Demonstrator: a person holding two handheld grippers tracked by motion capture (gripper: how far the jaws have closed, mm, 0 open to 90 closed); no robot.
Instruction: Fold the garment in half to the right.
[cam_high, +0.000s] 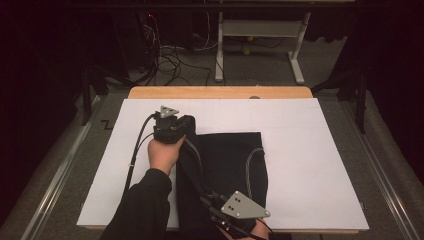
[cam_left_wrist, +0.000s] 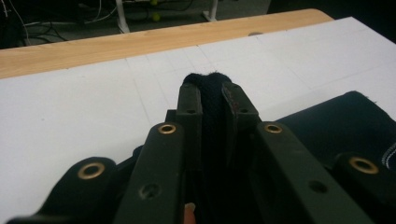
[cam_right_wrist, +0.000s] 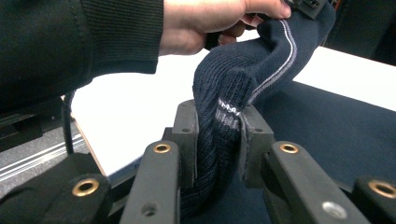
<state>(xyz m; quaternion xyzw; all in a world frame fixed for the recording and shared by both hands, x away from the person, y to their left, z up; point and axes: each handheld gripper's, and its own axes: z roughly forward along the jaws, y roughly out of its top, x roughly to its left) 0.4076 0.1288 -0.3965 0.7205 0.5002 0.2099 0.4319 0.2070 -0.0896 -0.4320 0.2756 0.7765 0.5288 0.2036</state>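
A dark navy knitted garment (cam_high: 230, 170) with thin pale stripes lies on the white sheet, its left edge lifted between my two grippers. My left gripper (cam_high: 186, 124) is at the garment's far left corner, shut on a fold of the dark knit (cam_left_wrist: 208, 100) that bulges past the fingertips. My right gripper (cam_high: 206, 196) is near the front edge of the table, shut on the ribbed striped edge (cam_right_wrist: 223, 135). In the right gripper view the fabric stretches up from my right gripper (cam_right_wrist: 219, 122) to the other hand (cam_right_wrist: 205, 23) that holds the left gripper.
A white sheet (cam_high: 310, 165) covers most of the wooden table (cam_high: 220, 92). Behind the table stand a white desk frame (cam_high: 260, 30) and loose cables (cam_high: 170, 60) on the grey carpet. Dark curtains close both sides.
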